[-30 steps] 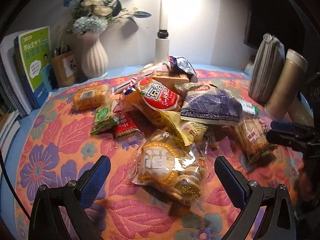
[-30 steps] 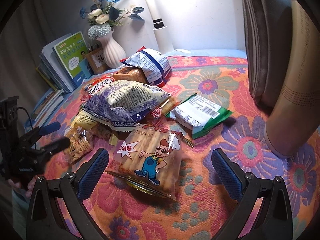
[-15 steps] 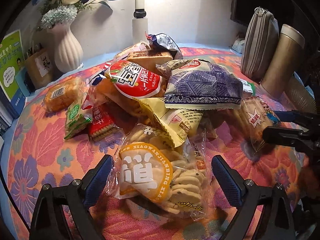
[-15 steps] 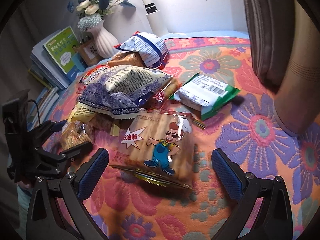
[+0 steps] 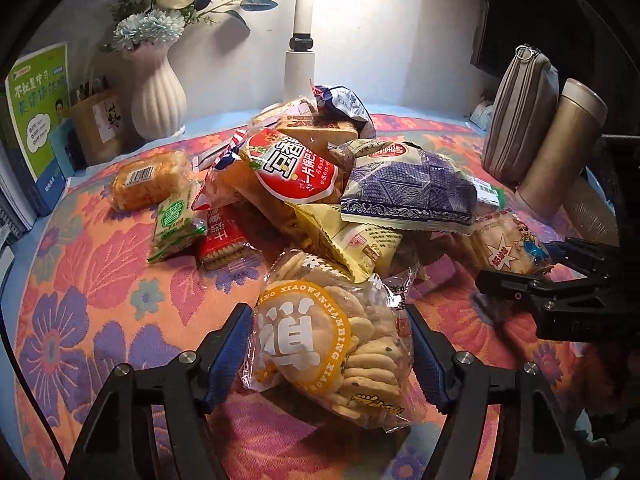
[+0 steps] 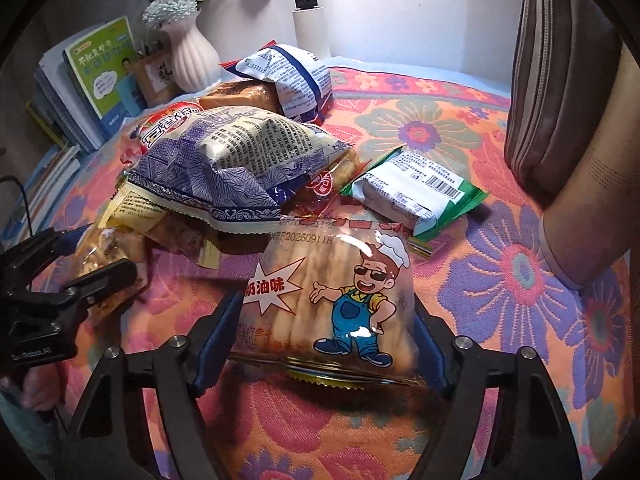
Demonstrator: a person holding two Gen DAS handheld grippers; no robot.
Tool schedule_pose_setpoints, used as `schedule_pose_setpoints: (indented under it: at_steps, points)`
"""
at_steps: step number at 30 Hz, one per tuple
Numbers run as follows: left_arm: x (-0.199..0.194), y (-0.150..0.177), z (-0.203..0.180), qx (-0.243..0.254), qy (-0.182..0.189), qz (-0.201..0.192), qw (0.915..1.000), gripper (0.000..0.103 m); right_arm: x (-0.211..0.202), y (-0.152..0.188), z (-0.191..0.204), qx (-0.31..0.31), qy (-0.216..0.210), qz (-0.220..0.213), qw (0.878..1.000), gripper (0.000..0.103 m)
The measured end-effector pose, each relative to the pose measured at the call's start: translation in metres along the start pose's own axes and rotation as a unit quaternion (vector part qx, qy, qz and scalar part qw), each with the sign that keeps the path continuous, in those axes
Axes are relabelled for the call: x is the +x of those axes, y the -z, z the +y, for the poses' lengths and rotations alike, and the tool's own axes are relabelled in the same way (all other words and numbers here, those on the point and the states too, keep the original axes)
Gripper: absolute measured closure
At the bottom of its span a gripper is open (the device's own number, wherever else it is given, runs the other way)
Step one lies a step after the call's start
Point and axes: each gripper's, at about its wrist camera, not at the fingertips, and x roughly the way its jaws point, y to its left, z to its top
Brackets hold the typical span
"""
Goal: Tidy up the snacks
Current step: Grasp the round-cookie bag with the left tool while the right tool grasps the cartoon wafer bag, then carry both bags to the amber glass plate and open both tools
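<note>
The snacks are barely sorted — most packets lie heaped mid-table on the flowered cloth [image 5: 80,280]. At the heap's near edge, the left gripper [image 5: 328,356] is closing around the round-cracker bag [image 5: 332,332], its pads at the wrapper's sides. Beside it, the right gripper [image 6: 324,340] is closing likewise on the chef-cartoon biscuit pack [image 6: 332,292]. Neither is lifted, by the look of it — everything else awaits, vase [image 5: 158,88] and books [image 5: 38,112] behind.

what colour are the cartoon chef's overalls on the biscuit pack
Blue, on the biscuit pack; clearest in the right wrist view.
</note>
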Motion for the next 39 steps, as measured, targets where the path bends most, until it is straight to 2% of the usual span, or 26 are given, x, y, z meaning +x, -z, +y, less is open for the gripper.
schedule_pose_setpoints:
  at_steps: [8, 11, 19, 28, 34, 39]
  points:
    - [-0.024, 0.023, -0.007, -0.034, -0.003, -0.013, 0.9993, 0.031, -0.024, 0.02, -0.02, -0.005, -0.029, 0.0, 1.0, 0.035]
    - [-0.034, 0.026, -0.014, -0.039, 0.007, -0.023, 0.9989, 0.031, -0.034, 0.03, -0.032, 0.002, -0.037, -0.005, 0.999, 0.035]
    - [-0.047, 0.014, -0.052, -0.031, 0.023, -0.051, 0.998, 0.031, -0.07, 0.051, -0.06, 0.024, -0.043, -0.033, 0.998, 0.036]
    - [-0.066, -0.005, -0.095, -0.011, 0.07, -0.076, 0.9945, 0.031, -0.128, 0.049, -0.079, 0.039, -0.051, -0.095, 0.993, 0.036]
    - [-0.073, -0.021, -0.138, 0.023, 0.108, -0.086, 0.9902, 0.031, -0.171, 0.05, -0.115, 0.066, -0.026, -0.139, 0.988, 0.036]
    - [-0.074, -0.041, -0.193, 0.068, 0.152, -0.095, 0.9814, 0.031, -0.2, 0.058, -0.173, 0.123, 0.039, -0.153, 0.98, 0.036]
